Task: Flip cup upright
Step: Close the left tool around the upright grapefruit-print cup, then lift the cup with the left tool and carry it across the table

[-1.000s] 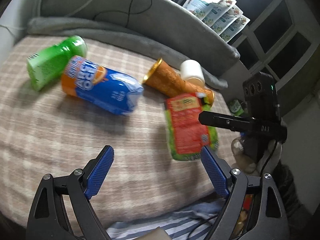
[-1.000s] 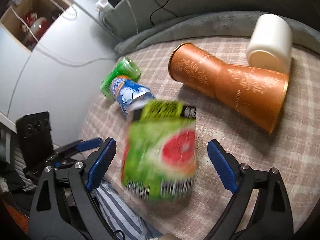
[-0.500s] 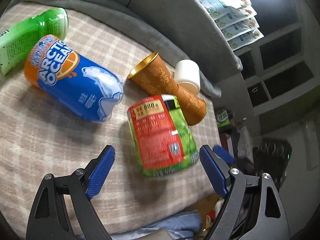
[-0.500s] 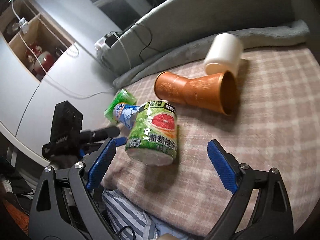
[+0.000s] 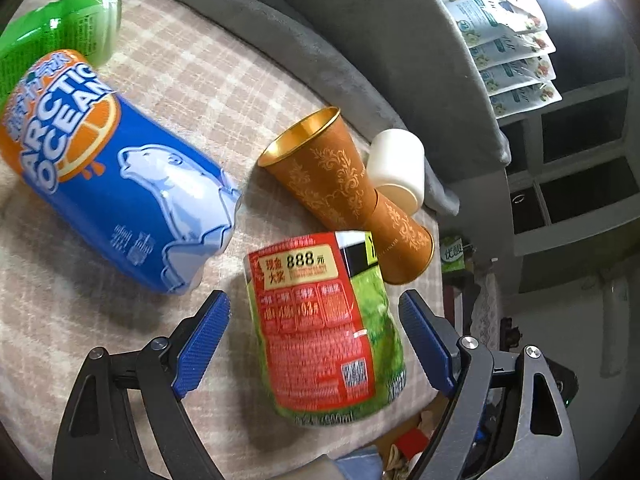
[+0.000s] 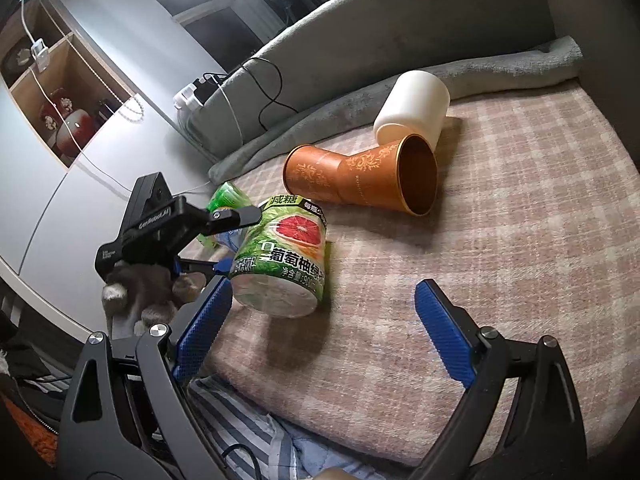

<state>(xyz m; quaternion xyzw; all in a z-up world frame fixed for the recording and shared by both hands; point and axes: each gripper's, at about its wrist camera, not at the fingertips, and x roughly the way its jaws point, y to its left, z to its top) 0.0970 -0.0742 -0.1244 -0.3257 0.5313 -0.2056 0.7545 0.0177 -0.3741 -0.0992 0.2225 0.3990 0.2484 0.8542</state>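
Note:
A green and red cup [image 5: 328, 320] lies on its side on the plaid blanket [image 5: 200, 88]; it also shows in the right wrist view [image 6: 282, 260]. My left gripper [image 5: 314, 344] is open, its blue fingers [image 5: 202, 338] on either side of the cup and apart from it. My right gripper [image 6: 324, 332] is open and empty, just right of the cup near the blanket's front edge. Two nested copper cups [image 6: 360, 180] and a white cup [image 6: 414, 106] lie on their sides behind it.
A blue Arctic Ocean can [image 5: 116, 176] and a green bottle [image 5: 56, 48] lie at the left. A grey sofa back [image 6: 380, 28] runs behind the blanket. Striped cloth [image 6: 248, 420] hangs below the front edge. Snack packets [image 5: 508, 40] stand beyond the sofa.
My left gripper has moved closer so its fingers now flank the green and red cup. My right gripper has drawn back and to the right of that cup. Both stayed open.

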